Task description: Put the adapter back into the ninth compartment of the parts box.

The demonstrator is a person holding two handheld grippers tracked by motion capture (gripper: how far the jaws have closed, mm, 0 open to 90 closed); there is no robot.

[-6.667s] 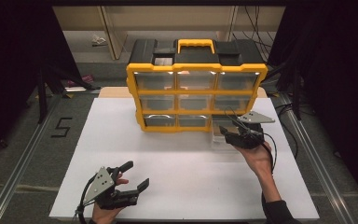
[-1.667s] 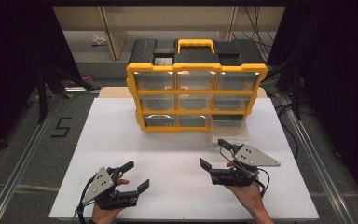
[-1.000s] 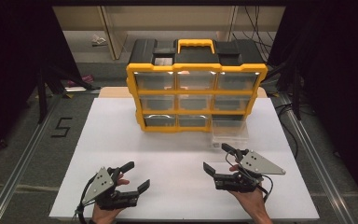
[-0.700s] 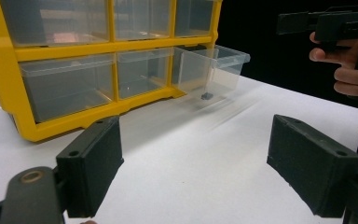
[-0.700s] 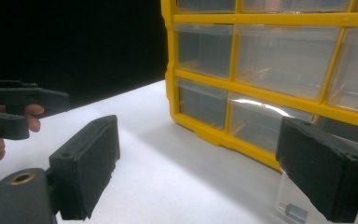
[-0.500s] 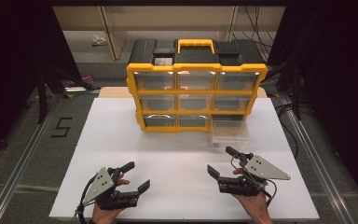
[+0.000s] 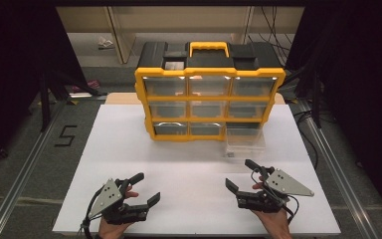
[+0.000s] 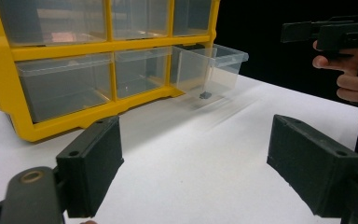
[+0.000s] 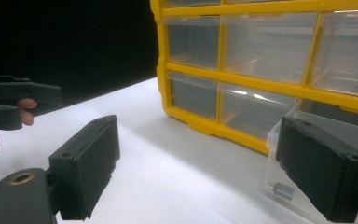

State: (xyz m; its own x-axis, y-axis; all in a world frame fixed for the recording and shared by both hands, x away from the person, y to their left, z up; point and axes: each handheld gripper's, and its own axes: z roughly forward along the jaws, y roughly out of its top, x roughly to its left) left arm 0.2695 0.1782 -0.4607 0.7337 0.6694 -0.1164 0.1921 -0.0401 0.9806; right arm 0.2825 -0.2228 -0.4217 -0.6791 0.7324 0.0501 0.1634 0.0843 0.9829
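A white table (image 7: pixel 129 144) stands in a dark space, with grey floor on either side and a black "5" (image 7: pixel 65 135) marked on the floor to the left. At the far middle of the table sits a yellow organiser cabinet (image 7: pixel 210 92) with a black top and a yellow carry handle (image 7: pixel 208 48), its front a three-by-three grid of clear drawers. The bottom-right drawer (image 7: pixel 245 142) is pulled out toward the person and rests on the table, its back end at the cabinet — in the left gripper view a small dark item (image 8: pixel 205 95) lies on its floor, and the right gripper view shows the same item (image 9: pixel 283 190) through the clear wall. The other drawers sit closed in their frames; what they hold cannot be told. Near the front edge, the left gripper (image 7: pixel 145 188) is held in the person's left hand (image 7: pixel 114 226), low over the table at the left, its jaws spread wide with nothing between them. The right gripper (image 7: pixel 242 175) is held in the right hand (image 7: pixel 271 223) at the right, well apart from the left one and near the pulled-out drawer without touching it — its jaws also stand wide apart and empty, and its grey three-cornered plate (image 7: pixel 287 183) faces up. Both grippers point toward the cabinet.
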